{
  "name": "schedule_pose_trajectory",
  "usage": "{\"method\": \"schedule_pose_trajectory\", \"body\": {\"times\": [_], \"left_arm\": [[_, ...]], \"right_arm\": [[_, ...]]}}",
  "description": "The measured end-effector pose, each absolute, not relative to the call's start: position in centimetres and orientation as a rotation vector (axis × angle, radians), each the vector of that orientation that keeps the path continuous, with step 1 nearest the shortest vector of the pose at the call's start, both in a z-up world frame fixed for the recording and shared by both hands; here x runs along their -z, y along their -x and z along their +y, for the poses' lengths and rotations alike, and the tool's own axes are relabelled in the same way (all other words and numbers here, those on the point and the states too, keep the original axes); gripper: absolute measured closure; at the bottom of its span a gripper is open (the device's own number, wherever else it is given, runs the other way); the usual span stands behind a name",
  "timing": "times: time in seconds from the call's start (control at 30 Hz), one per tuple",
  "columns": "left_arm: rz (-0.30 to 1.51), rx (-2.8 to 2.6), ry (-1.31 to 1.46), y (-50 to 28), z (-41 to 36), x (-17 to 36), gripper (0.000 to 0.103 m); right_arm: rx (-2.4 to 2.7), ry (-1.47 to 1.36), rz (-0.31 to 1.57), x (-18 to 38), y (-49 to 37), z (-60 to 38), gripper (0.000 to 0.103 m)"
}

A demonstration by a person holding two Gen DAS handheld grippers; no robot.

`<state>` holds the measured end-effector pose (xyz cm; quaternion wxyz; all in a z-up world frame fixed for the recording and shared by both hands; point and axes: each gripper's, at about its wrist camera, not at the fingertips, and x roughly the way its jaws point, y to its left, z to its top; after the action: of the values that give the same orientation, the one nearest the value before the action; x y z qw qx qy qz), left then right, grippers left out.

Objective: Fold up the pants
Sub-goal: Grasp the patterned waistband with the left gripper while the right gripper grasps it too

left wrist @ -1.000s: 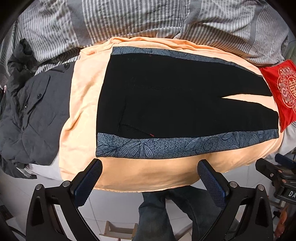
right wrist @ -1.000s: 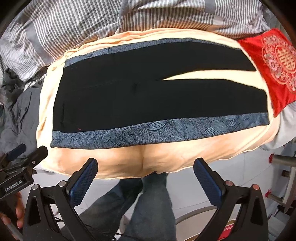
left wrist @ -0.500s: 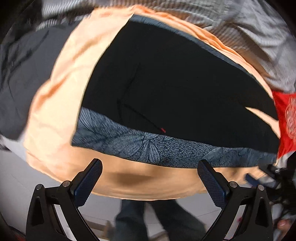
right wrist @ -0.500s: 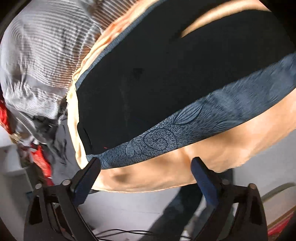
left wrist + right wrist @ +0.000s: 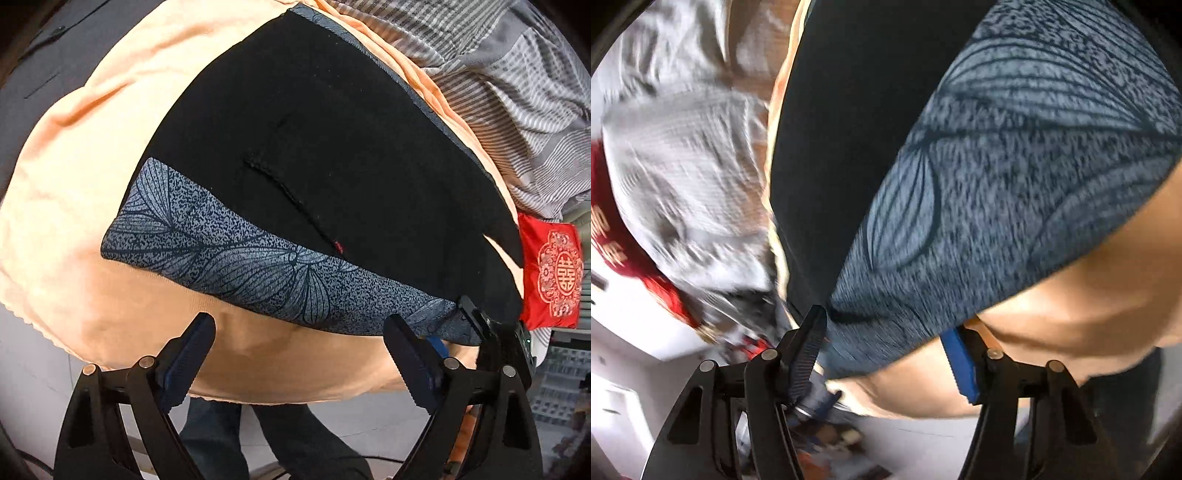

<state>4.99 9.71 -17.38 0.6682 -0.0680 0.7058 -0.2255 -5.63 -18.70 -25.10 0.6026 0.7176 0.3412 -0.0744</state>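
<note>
A bed with a peach-orange sheet carries the black pants with grey-blue leaf-patterned side stripes, which lie flat across it. Behind them lies a grey striped quilt, and a red embroidered cushion is at the leg end. The left gripper hovers over the sheet beside the near stripe, its fingers spread wide and closing slightly. The right gripper has been closing; the hem corner lies between its fingers, but I cannot tell whether they pinch it.
</note>
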Motion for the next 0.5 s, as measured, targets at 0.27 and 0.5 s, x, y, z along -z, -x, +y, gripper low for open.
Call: {"method": "schedule_pose_trajectory", "body": {"times": [0.27, 0.5], "left_arm": [[1.602, 0.501, 0.250, -5.4, 11.5, 17.8, 0.009], [1.600, 0.477, 0.381, -7.2, 11.3, 19.0, 0.009]], "right_arm": [[0.074, -1.763, 0.692, 21.9, 4.5, -19.6, 0.089], [0.046, -1.743, 0.701, 20.1, 3.8, -20.2, 0.090]]}}
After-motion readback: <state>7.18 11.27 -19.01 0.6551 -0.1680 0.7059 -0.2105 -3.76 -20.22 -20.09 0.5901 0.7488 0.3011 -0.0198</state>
